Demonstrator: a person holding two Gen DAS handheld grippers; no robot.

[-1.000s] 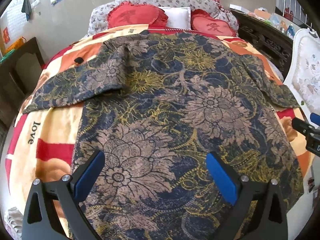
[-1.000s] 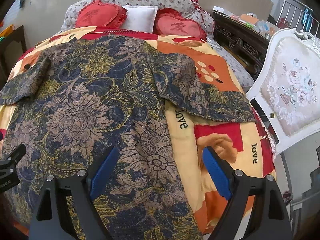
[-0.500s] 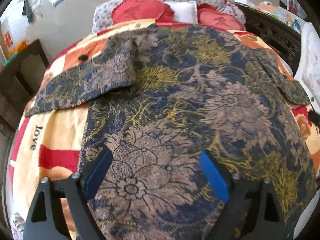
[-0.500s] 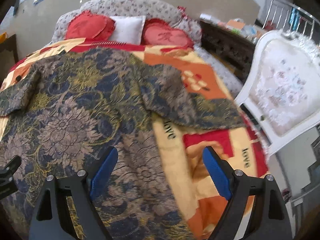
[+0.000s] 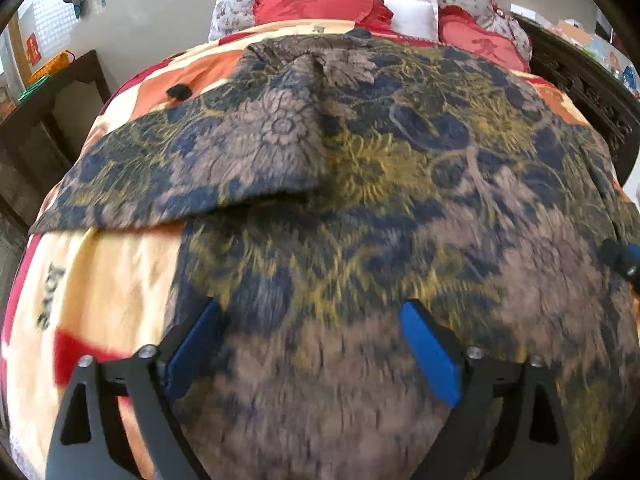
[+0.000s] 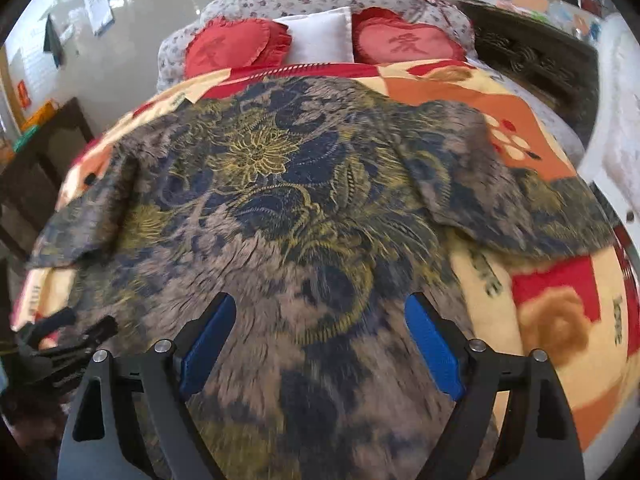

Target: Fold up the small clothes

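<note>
A dark blue, brown and gold floral garment (image 5: 380,184) lies spread flat on the bed, sleeves out to both sides; it fills the right wrist view too (image 6: 288,200). My left gripper (image 5: 312,340) is open and empty, low over the garment's lower left part. My right gripper (image 6: 320,340) is open and empty over the lower middle of the garment. The left gripper shows at the left edge of the right wrist view (image 6: 60,340). The right gripper tip shows at the right edge of the left wrist view (image 5: 624,260).
The bed has an orange, yellow and red blanket (image 6: 560,280). Red heart cushions (image 6: 236,44) and a white pillow (image 6: 320,36) lie at the head. A dark wooden cabinet (image 5: 44,120) stands left, a white chair (image 6: 616,120) right.
Both grippers have moved forward and lower over the garment, so it fills more of each view. The right gripper has also shifted left, over the garment's body. Both stay open.
</note>
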